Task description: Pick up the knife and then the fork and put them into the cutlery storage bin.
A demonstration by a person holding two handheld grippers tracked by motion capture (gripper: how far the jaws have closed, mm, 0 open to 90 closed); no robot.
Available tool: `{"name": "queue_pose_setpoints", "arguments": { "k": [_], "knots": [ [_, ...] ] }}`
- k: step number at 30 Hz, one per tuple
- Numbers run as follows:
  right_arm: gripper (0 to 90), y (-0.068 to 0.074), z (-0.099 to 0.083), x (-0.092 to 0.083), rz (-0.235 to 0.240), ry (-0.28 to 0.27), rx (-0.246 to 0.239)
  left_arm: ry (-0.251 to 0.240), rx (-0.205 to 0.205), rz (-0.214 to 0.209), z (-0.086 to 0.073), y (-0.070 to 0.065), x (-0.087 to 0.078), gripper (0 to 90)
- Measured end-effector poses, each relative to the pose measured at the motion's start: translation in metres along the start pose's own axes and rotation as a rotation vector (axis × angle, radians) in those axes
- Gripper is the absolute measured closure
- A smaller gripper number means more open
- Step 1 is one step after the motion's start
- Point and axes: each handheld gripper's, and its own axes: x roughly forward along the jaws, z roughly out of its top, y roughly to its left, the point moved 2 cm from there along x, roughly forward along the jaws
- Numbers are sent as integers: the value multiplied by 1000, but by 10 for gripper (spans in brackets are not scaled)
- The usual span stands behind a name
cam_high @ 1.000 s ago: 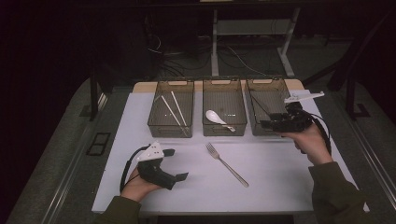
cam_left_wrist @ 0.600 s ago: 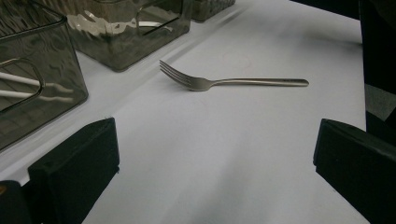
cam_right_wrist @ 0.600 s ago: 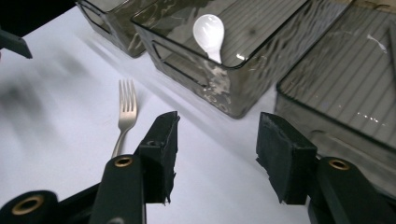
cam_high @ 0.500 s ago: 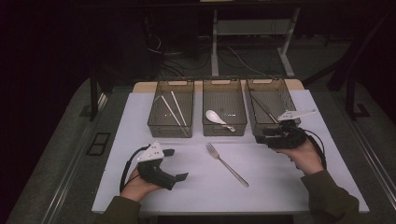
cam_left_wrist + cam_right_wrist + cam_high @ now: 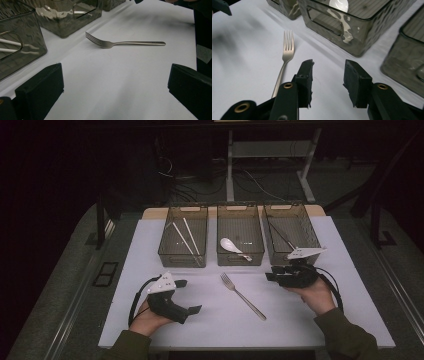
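Slim silver metal fork [image 5: 120, 43]: brushed, satin sheen. Three smoky translucent plastic bins [image 5: 239, 232]: glossy, rippled walls. White worktop sheet [image 5: 200, 320]: matt, smooth, possibly paper. Black gripper pads [image 5: 355, 82]: dull, rubber-like.

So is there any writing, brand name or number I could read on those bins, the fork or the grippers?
None can be read. The fork, the three clear bins and both grippers, left and right, show bare surfaces with no words, labels, numbers or signs on them.
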Motion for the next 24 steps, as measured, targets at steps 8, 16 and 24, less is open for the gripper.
{"name": "queue_pose_setpoints", "arguments": {
  "k": [8,16,24],
  "knots": [
    [634,16,0,16,26,20,-18,-1,-2,0,0,0,0,0],
    [677,36,-1,33,57,63,-45,1,0,1,0,0,1,0],
    [710,53,-3,53,88,111,-72,1,-1,2,0,0,1,0]
  ]
}}
